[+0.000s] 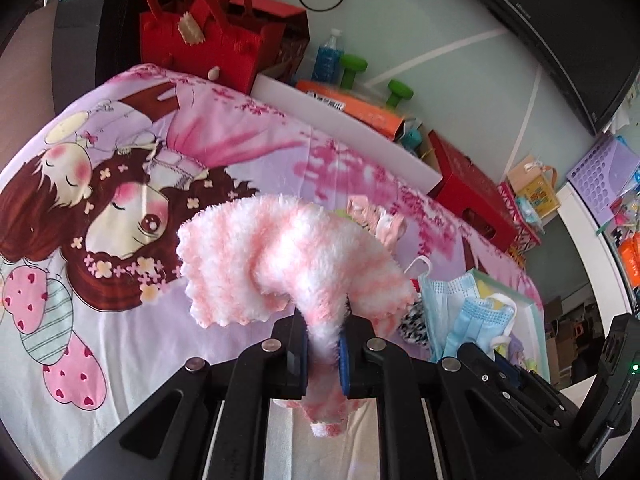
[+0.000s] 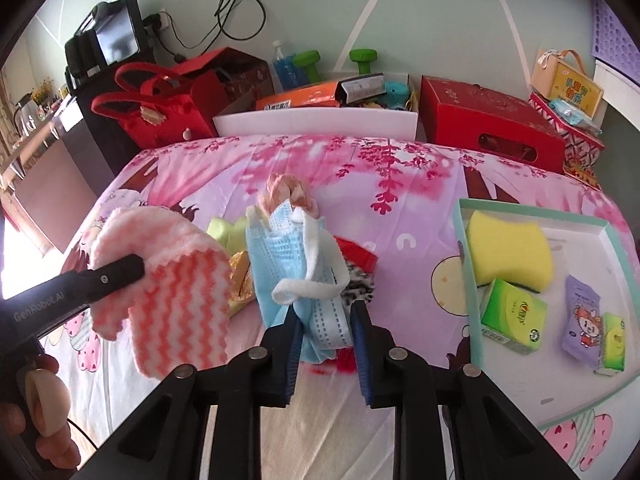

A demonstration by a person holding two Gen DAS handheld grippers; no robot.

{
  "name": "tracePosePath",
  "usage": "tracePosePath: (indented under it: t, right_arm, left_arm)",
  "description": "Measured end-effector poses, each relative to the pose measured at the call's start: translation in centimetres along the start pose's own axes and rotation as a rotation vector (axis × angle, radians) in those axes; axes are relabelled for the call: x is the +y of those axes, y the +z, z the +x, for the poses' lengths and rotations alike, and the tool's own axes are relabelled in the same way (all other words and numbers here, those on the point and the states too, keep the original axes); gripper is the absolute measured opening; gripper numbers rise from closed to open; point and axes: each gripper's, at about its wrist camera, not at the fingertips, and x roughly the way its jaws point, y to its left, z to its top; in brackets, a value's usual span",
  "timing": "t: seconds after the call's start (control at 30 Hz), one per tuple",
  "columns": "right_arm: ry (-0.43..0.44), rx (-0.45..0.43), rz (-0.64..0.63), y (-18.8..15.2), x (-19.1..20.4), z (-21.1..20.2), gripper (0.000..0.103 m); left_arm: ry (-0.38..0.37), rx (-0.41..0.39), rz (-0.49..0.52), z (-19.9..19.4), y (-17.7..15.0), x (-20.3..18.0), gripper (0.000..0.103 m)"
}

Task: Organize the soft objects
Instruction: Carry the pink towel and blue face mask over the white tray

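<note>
Bedsheet point(image 2: 420, 184) carries tray point(image 2: 464, 248) at right edge, nearer right gripper point(image 2: 326, 320) pinching masks point(image 2: 288, 264); left gripper point(image 1: 323, 344) pinches cloth point(image 1: 280, 256).

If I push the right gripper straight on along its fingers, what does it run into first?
Most likely the small pile just past the blue face masks that the right gripper holds: a black-and-white patterned cloth and a red item on the bed sheet. Depth is uncertain.
</note>
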Motion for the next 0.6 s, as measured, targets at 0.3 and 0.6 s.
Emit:
tracePosePath:
  t: [0.3, 0.6]
  right_arm:
    - [-0.006, -0.104, 0.040, 0.7, -1.2, -3.3, 0.025]
    - [-0.019, -0.126, 0.097, 0.7, -3.2, -4.3, 0.025]
  left_arm:
    - [-0.015, -0.068, 0.007, -2.2, 0.4, -0.4, 0.011]
    - [-0.059, -0.137, 0.040, -4.4, 0.7, -2.0, 0.011]
